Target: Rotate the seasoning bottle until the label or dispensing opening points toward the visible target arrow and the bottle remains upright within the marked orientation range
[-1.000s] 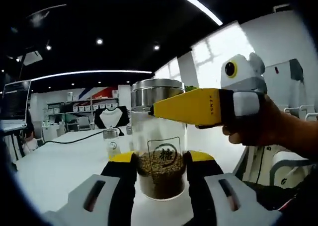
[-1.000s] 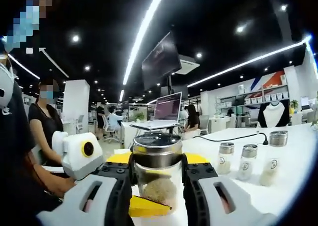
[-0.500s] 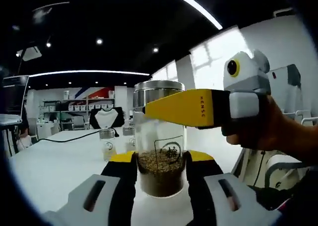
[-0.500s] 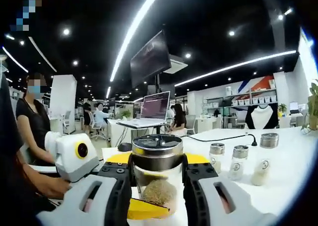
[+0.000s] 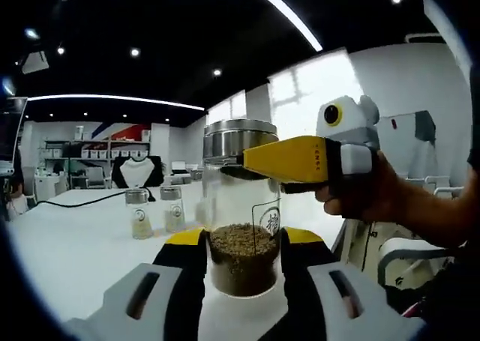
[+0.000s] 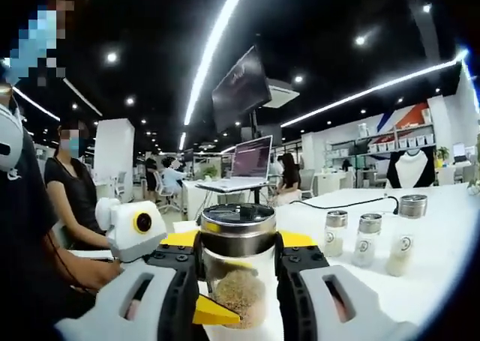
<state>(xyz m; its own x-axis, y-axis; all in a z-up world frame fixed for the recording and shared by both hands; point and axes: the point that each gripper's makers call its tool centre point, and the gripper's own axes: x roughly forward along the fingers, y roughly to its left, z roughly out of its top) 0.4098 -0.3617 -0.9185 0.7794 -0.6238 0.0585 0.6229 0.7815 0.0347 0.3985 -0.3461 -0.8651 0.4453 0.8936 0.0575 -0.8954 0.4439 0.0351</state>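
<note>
A clear glass seasoning bottle (image 5: 241, 206) with a steel lid stands upright, brown granules filling its lower part. Its printed label (image 5: 268, 221) sits on the bottle's right side in the left gripper view. My left gripper (image 5: 241, 252) is shut on the bottle's lower body. My right gripper (image 5: 251, 158), held by a hand, comes in from the right and clamps the bottle just under the lid. In the right gripper view the bottle (image 6: 238, 281) sits between the jaws of my right gripper (image 6: 238, 252), and the left gripper's (image 6: 216, 312) yellow jaw shows low on the glass.
Small shaker bottles (image 5: 140, 213) (image 6: 368, 238) stand on the white table (image 5: 67, 243), with a black cable (image 5: 75, 200) running behind them. A laptop (image 6: 251, 161) and seated people are at desks further back. A person's sleeve (image 6: 22, 228) is close on the left.
The label has swung from the bottle's front to its right side in the left gripper view. Both views have shifted with the hands; both grips stay on the bottle.
</note>
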